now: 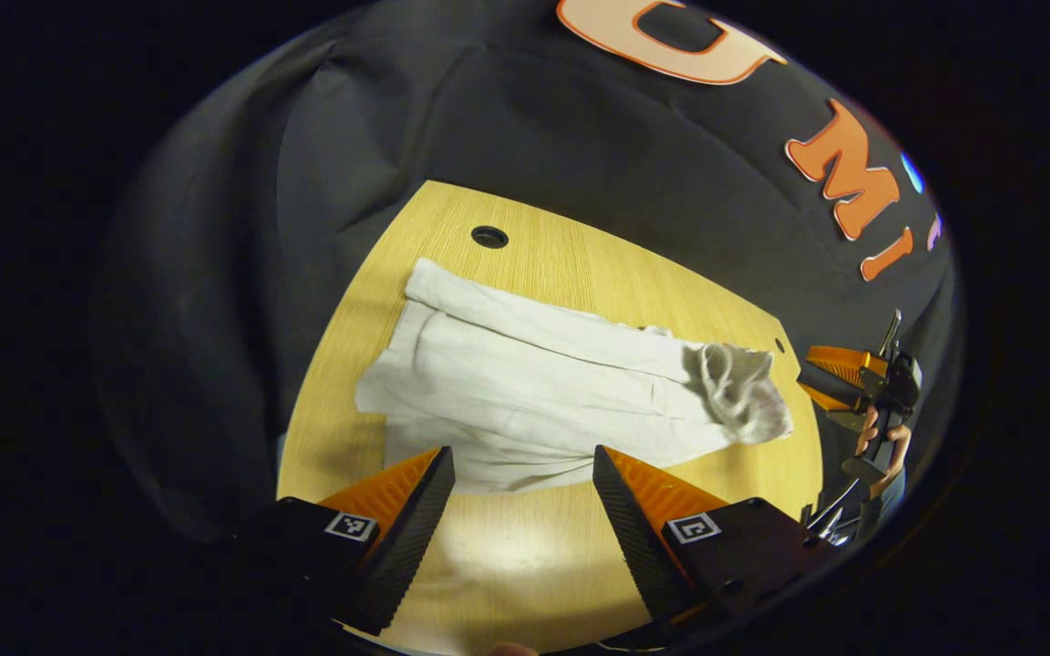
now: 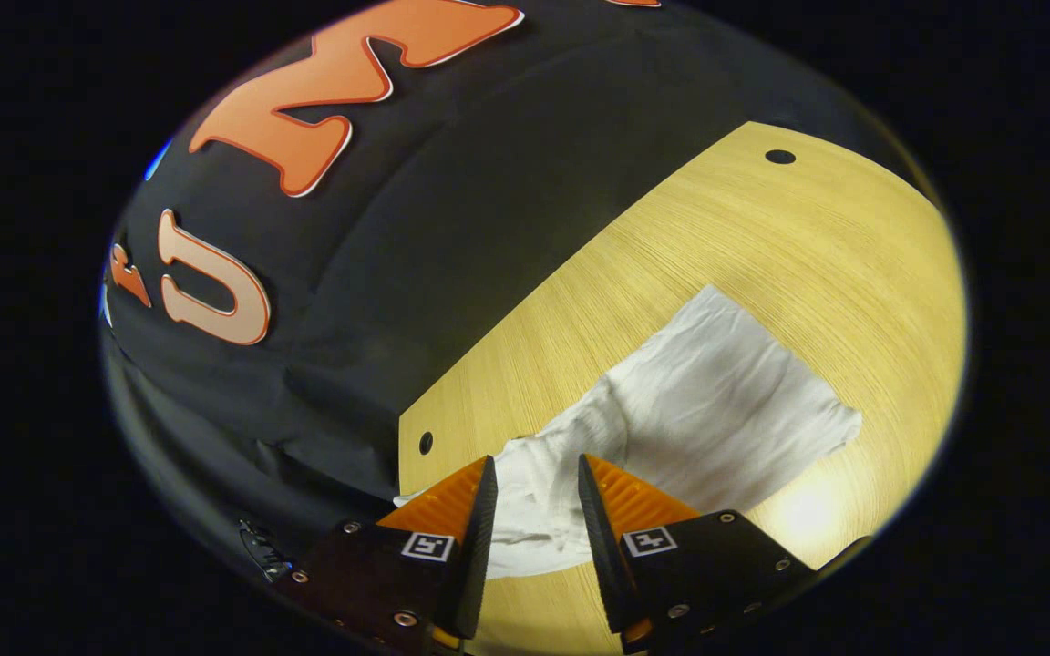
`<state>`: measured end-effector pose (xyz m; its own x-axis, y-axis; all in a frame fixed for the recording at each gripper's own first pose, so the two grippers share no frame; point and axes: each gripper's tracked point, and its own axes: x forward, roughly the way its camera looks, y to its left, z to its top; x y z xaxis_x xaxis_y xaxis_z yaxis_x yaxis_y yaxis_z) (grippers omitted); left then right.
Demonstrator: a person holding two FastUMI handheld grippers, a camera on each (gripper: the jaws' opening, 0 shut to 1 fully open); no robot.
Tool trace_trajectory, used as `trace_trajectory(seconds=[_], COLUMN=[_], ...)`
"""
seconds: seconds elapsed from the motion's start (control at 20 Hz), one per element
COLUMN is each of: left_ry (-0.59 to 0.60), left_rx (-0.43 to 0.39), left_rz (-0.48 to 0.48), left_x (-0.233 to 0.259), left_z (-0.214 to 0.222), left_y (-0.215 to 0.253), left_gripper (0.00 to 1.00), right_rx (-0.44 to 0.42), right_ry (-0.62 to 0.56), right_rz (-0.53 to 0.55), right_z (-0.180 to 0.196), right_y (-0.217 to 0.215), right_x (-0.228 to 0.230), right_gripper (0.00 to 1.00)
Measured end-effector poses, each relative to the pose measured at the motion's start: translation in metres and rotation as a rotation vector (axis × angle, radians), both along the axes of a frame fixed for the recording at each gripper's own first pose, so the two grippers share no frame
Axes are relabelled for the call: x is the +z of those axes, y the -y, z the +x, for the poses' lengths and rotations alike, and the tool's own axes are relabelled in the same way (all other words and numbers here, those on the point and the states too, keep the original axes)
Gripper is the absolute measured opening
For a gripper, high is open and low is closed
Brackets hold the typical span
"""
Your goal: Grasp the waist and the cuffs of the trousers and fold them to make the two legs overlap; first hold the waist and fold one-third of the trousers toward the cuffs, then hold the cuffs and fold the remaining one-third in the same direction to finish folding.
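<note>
In the left gripper view, the left gripper (image 1: 523,474) is being held with its two fingers spread wide and nothing between them, the tips hanging just short of the near long edge of the white, crumpled cotton trousers (image 1: 543,383). Past those tips the trousers are lying stretched across the pale, wood-grain table top (image 1: 507,565), their long axis running crosswise to the fingers, the flat squared end off to the left and the bunched, gathered end off to the right; that gathered end is being taken for the waist, though this is only a judgement. Farther out on the right, the right gripper (image 1: 830,387) is being held by a hand (image 1: 880,446) just beside that bunched end. In the right gripper view, the right gripper (image 2: 534,478) is being shown with its fingers parted by a narrower gap, the rumpled end of the trousers (image 2: 698,410) lying in line with that gap and just beyond the tips; whether the cloth is already being touched cannot be told, and nothing is being pinched. From this side the long axis is running away from the fingers, toward the far squared end. The right gripper is thus judged the nearer one to an end of the garment, while the left is facing its middle. The whole length is being given by the left gripper view; the folds at the gathered end are being given by the right gripper view.
</note>
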<state>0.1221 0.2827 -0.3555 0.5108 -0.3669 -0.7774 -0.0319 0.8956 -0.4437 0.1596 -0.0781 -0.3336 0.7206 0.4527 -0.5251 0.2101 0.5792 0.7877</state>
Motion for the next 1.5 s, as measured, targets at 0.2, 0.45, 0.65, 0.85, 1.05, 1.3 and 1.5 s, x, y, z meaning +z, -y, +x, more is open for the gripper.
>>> trace_trajectory(seconds=[0.2,0.45,0.65,0.85,1.05,1.3,1.5], left_ry=[-0.071,-0.174,-0.188,-0.21,-0.202,-0.119,-0.063], left_rx=[0.1,0.282,0.376,0.412,0.395,0.362,0.377], left_rz=[-0.11,-0.215,-0.257,-0.197,-0.201,-0.214,-0.225], left_x=[-0.018,-0.055,-0.062,-0.084,-0.087,-0.087,-0.086], left_z=[-0.002,-0.005,-0.004,-0.009,0.001,0.038,0.065], left_y=[-0.001,-0.023,-0.049,-0.064,-0.063,-0.043,-0.035], left_gripper=[0.99,0.99,1.0,0.99,0.98,0.98,0.98], right_rx=[-0.006,-0.009,-0.029,-0.047,-0.059,-0.056,-0.077], right_ry=[0.024,0.034,0.063,0.071,0.071,0.072,0.064], right_rz=[-0.039,-0.064,-0.06,-0.074,-0.066,-0.049,-0.074], right_z=[0.0,-0.006,-0.011,-0.014,-0.012,-0.016,-0.025], right_y=[0.011,0.027,0.039,0.051,0.054,0.052,0.066], right_x=[0.003,0.006,0.018,0.021,0.023,0.027,0.028], right_gripper=[0.62,0.85,0.89,0.92,0.92,0.92,0.94])
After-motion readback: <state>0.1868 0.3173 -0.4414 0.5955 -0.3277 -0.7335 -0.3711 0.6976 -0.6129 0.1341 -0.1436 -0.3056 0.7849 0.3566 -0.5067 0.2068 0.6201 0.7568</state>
